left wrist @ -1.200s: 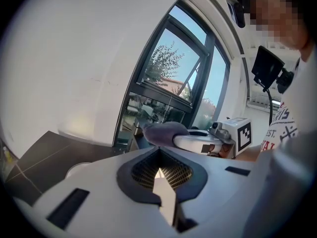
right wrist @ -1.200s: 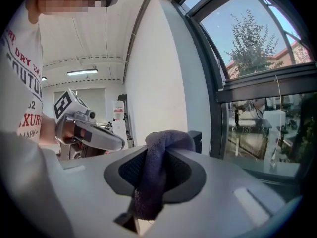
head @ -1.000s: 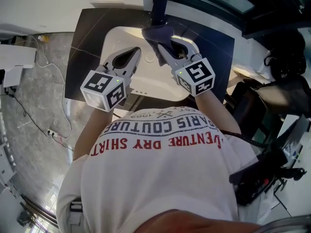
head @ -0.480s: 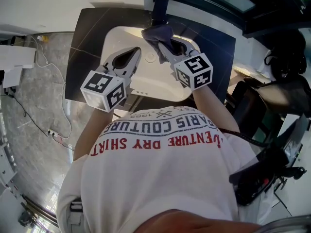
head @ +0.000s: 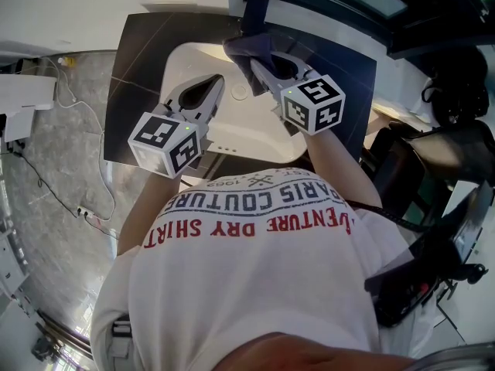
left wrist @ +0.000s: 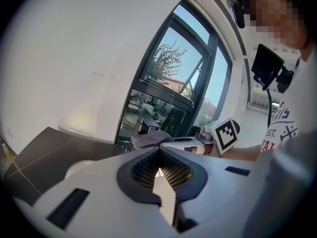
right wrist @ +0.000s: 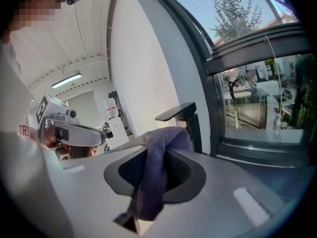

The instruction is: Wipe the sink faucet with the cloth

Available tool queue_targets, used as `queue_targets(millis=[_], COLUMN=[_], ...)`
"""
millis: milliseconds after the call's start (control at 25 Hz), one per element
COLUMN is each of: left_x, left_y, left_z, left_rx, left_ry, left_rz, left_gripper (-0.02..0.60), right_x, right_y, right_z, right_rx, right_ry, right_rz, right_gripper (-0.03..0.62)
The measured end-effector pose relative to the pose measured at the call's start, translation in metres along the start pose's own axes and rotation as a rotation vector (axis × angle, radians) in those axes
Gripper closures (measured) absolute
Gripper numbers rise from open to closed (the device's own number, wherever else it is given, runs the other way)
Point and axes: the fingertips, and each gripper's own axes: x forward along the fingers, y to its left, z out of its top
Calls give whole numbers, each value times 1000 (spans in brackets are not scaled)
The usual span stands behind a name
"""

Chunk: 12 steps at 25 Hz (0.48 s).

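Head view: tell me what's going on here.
A person stands at a white sink with a claw in each hand. The right claw is shut on a purple-grey cloth, held next to the black faucet at the sink's back; contact isn't clear. The left claw is shut on nothing, hovering over the sink.

A dark countertop (head: 139,60) carries a white sink basin (head: 186,60) set at its centre — the dark faucet (head: 254,14) stands at its far edge.
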Motion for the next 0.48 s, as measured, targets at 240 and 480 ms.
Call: queue_targets(millis=[240,480], left_x=[2,3], left_y=[5,7], left_z=[3,4], left_rx=[-4,-6], left_ry=[6,11], left_rz=[-2,0], left_gripper=[580,580], right_x=[14,23], right_y=[-23,-44], right_z=[17,34], right_rx=[-43,-78], right_ry=[-8,-40], right_rz=[-74,-139], right_gripper=[525,525])
